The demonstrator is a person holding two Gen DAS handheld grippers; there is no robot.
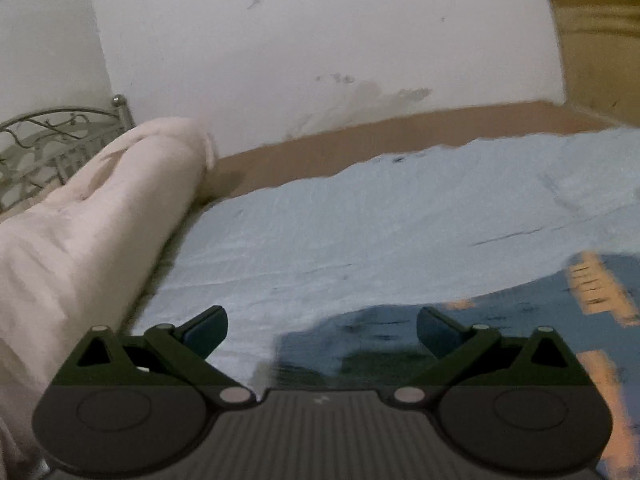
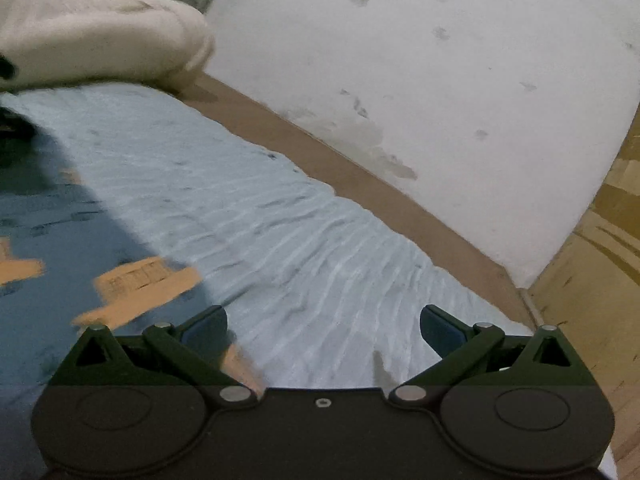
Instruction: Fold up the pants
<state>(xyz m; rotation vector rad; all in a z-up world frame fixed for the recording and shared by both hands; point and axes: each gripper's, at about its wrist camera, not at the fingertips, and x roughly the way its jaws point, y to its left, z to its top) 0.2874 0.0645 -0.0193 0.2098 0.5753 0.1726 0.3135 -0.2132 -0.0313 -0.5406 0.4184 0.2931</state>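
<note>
The dark blue pants (image 1: 500,320) with orange patches lie flat on the bed (image 1: 360,220), on its pale blue sheet. The left gripper (image 1: 322,330) hangs over their edge, fingers spread wide and empty. The right gripper (image 2: 323,330), equally wide and empty, sits just beside the pants, over bare sheet.

Pretty bare room: wrinkled light blue bedsheet (image 1: 360,220) over the bed, a rolled-up pale pink blanket (image 1: 100,208) by the ornate metal headboard (image 1: 48,140), stained white wall (image 1: 320,40) behind, and a yellowish wooden wardrobe (image 2: 592,280) off to the side.
</note>
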